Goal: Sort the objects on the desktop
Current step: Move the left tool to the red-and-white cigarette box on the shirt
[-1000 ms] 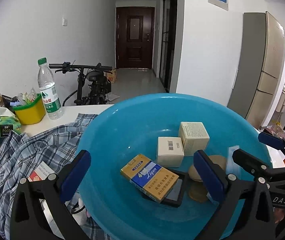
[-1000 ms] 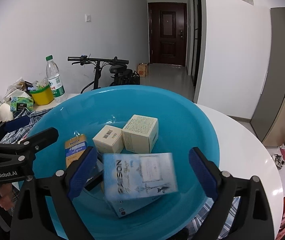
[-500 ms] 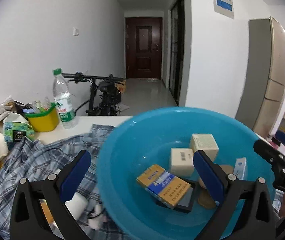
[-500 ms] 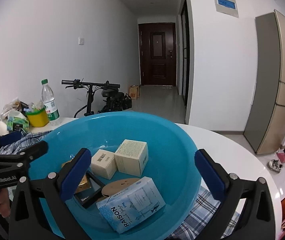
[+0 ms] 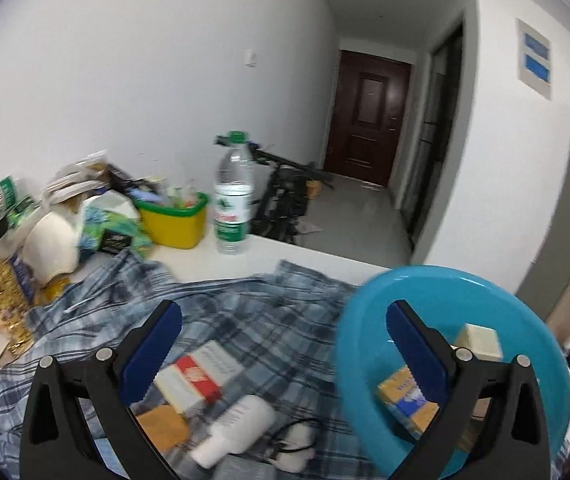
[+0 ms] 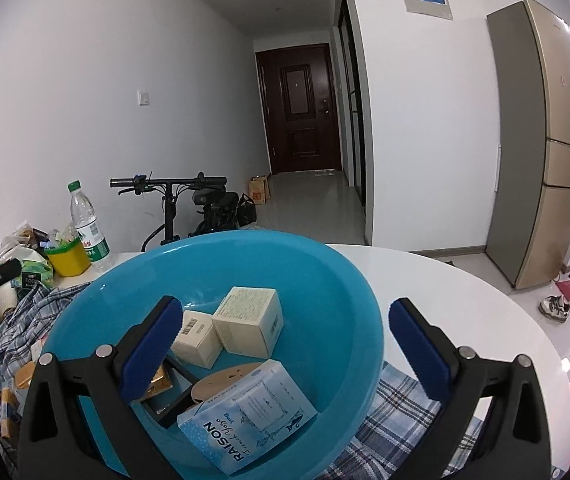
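Beyond the blue basin [image 6: 325, 280], on the table's far edge, stand a green-capped water bottle [image 5: 233, 204] and a yellow bin [image 5: 175, 220]. A plaid cloth [image 5: 245, 304] spreads beside the basin. The right gripper [image 6: 281, 344] hangs wide open and empty above the basin, with the pale-blue RAISON box [image 6: 249, 412] lying inside beneath it. The left gripper [image 5: 283, 354], also open and empty, hovers over a red-and-white box [image 5: 197, 376] and a white bottle [image 5: 233, 432] on the cloth.
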`<state>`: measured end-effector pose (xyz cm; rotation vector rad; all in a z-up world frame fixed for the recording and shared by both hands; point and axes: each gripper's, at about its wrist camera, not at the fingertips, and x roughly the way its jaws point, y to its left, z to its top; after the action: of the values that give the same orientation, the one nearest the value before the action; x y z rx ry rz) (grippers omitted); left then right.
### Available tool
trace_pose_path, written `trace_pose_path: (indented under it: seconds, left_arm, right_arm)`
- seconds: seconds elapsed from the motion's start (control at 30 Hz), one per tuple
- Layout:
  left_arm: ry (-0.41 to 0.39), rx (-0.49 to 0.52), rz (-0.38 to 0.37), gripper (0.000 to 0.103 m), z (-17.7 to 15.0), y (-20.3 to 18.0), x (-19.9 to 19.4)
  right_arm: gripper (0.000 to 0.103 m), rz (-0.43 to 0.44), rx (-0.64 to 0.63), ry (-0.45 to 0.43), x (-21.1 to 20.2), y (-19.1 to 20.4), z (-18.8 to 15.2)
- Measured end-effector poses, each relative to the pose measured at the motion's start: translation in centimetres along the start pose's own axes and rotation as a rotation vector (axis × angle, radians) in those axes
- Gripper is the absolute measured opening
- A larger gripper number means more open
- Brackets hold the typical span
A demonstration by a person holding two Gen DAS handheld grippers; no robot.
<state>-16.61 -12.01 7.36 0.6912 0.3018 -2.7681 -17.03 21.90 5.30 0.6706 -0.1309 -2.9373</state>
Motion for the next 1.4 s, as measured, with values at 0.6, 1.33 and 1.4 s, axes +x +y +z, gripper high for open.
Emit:
trace_pose_path:
  seconds: [0.6, 1.33, 1.4]
  left_arm:
    - [0.312, -0.082, 0.158, 0.103, -3.8, 4.7, 9.2]
    - [0.644, -0.208, 0.102, 0.094, -7.2, 7.1, 14.2]
    - [0.632, -0.191, 0.091, 0.083, -7.0, 6.8, 14.1]
  right_arm:
    - [0.103, -0.014, -0.051, 0.028, 0.3, 0.6, -0.5]
    - [0.103, -0.017, -0.091, 0.062, 0.9, 1.3, -0.8]
    - [0.103, -0.015, -0.091, 0.063, 0.9, 1.3, -0.8]
